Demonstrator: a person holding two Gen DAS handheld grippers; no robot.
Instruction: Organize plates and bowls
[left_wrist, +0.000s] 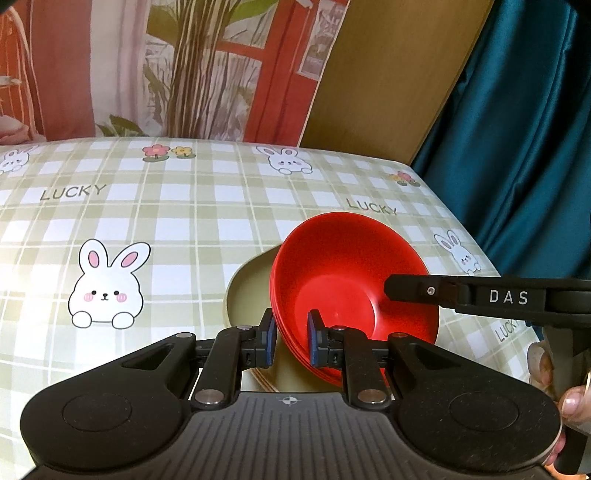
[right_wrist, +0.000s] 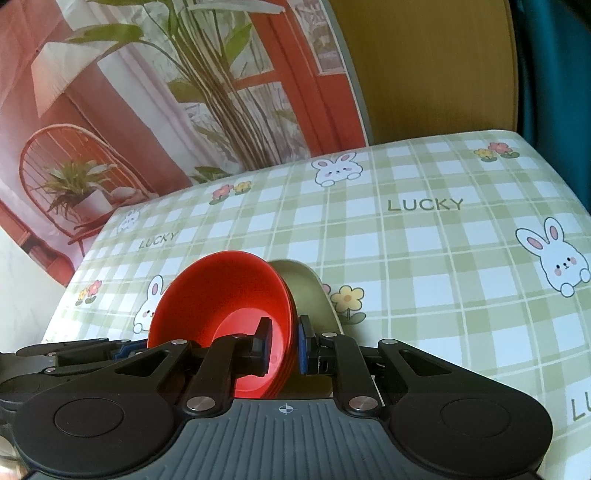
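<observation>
A stack of red bowls (left_wrist: 343, 280) rests nested in an olive-green plate (left_wrist: 247, 291) on the checked tablecloth. My left gripper (left_wrist: 291, 339) is shut on the near rim of the red bowls, one pad inside and one outside. My right gripper (right_wrist: 282, 343) grips the opposite rim of the same red bowls (right_wrist: 221, 295), with the olive plate (right_wrist: 314, 295) just behind its right finger. In the left wrist view the right gripper's finger (left_wrist: 413, 290) reaches into the bowl from the right. The bowls look tilted.
The table (left_wrist: 166, 214) carries a green-and-white cloth with rabbits and "LUCKY" print. Its right edge borders a teal curtain (left_wrist: 517, 129). A printed backdrop (right_wrist: 129, 92) and a wooden board (right_wrist: 436, 66) stand behind the far edge.
</observation>
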